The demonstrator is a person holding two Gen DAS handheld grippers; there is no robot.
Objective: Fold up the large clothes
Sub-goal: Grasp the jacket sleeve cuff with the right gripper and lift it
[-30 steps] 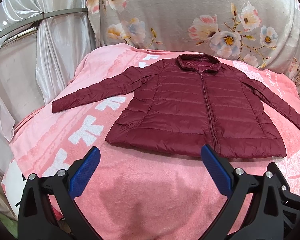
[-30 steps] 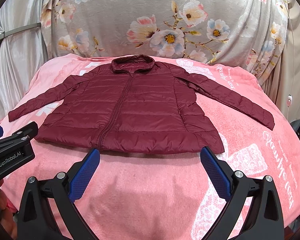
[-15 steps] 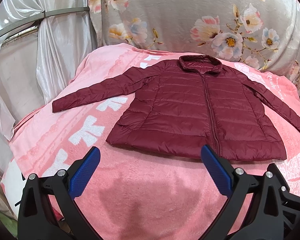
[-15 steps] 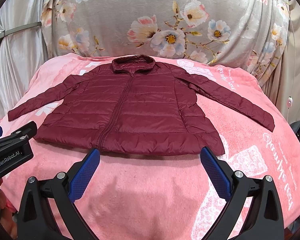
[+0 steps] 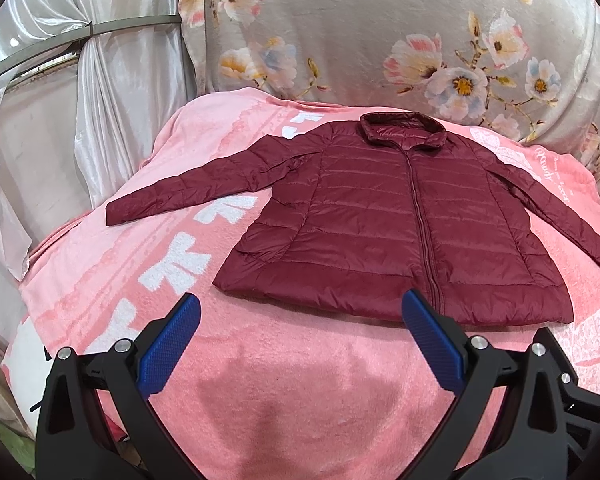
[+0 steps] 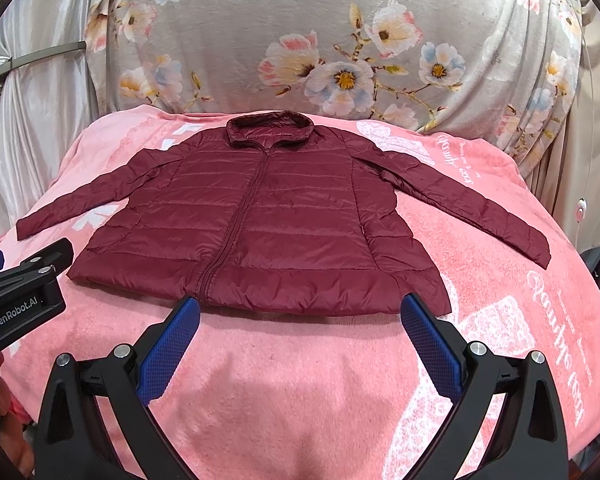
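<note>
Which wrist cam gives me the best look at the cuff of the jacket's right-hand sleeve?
The right wrist view. There the sleeve runs fully across the pink blanket and its cuff is unobstructed. In the left wrist view the same sleeve runs off the picture's right edge, so the cuff is cut off.

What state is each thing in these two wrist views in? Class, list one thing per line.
jacket: spread flat, zipped, unfolded, both sleeves out.
left gripper: open, empty, short of the hem.
right gripper: open, empty, short of the hem.
pink blanket: spread under the jacket.
floral cloth: draped behind.
</note>
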